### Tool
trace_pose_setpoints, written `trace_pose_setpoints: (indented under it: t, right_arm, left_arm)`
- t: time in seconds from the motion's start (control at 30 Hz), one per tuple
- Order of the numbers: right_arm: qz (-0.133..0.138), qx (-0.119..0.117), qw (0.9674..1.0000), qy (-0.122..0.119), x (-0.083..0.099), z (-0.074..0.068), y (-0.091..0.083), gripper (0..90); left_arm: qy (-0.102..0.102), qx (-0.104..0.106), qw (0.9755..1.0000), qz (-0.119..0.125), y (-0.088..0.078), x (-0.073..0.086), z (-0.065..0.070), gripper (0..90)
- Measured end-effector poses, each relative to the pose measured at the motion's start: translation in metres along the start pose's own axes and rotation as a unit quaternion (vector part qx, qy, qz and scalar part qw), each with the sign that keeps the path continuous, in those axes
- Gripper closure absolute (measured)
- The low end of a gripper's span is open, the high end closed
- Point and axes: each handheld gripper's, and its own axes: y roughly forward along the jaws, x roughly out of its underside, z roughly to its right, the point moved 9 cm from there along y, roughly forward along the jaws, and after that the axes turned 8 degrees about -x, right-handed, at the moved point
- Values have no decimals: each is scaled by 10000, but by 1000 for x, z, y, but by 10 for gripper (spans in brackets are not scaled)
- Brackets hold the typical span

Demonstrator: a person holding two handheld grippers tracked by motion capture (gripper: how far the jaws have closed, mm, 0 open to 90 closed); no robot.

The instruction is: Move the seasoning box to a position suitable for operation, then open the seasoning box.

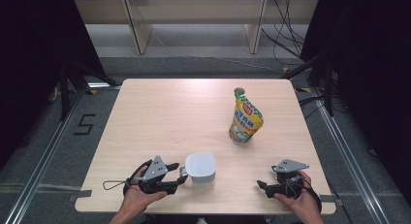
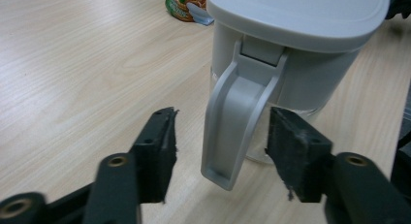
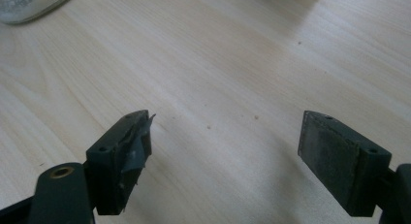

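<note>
In the left gripper view the white jug (image 2: 300, 49) runs off the top and right edges, so its lid and far side are cut away, and its handle (image 2: 237, 122) covers part of the wall behind it. The yellow snack pouch (image 2: 186, 3) there is clipped by the top edge, only its base left; in the high view its print (image 1: 245, 118) is too small to read. In the right gripper view a clear container (image 3: 29, 3) is sliced off at the top left corner and blurred

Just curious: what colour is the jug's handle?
Light grey handle, clearest in the left gripper view.
</note>
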Motion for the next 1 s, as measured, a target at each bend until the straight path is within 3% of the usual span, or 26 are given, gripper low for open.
trace_pose_setpoints:
  t: [0.17,0.2,0.23,0.3,0.37,0.4,0.57,0.67,0.77,0.83,0.87,1.0]
  right_arm:
    - [20,31,10000,-9,0,1,-1,205]
    - [44,21,10000,79,0,-1,-1,205]
    - [44,21,10000,79,0,-1,-1,205]
    - [44,34,10000,42,0,1,-1,205]
    - [69,44,9998,156,0,-1,0,205]
    - [28,52,10000,2,0,2,-1,205]
    - [34,37,10000,13,0,1,-1,205]
    - [41,36,10000,0,-1,1,0,204]
    - [19,14,10000,-7,0,1,-1,212]
    - [-1,1,10000,34,1,1,0,206]
    - [-4,1,10000,41,1,1,0,199]
    - [59,-7,10000,15,-1,0,-1,179]
  left_arm:
    - [-155,46,9999,-20,-13,-2,-4,357]
    - [-201,69,9998,20,-14,-3,-4,345]
    - [-156,65,9999,20,-17,-4,-5,345]
    - [-354,84,9993,13,-21,-6,-6,320]
    - [-371,53,9993,52,-25,-10,-8,321]
    - [-322,51,9994,74,-28,-13,-8,324]
    - [-402,33,9991,147,-36,-24,-5,330]
    - [-337,16,9992,199,-39,-30,-4,339]
    - [-282,21,9992,282,-44,-38,-1,383]
    - [-130,8,9992,369,-47,-43,0,461]
    - [-161,-27,9991,390,-47,-45,0,550]
    - [-82,-160,9988,465,-49,-52,2,699]
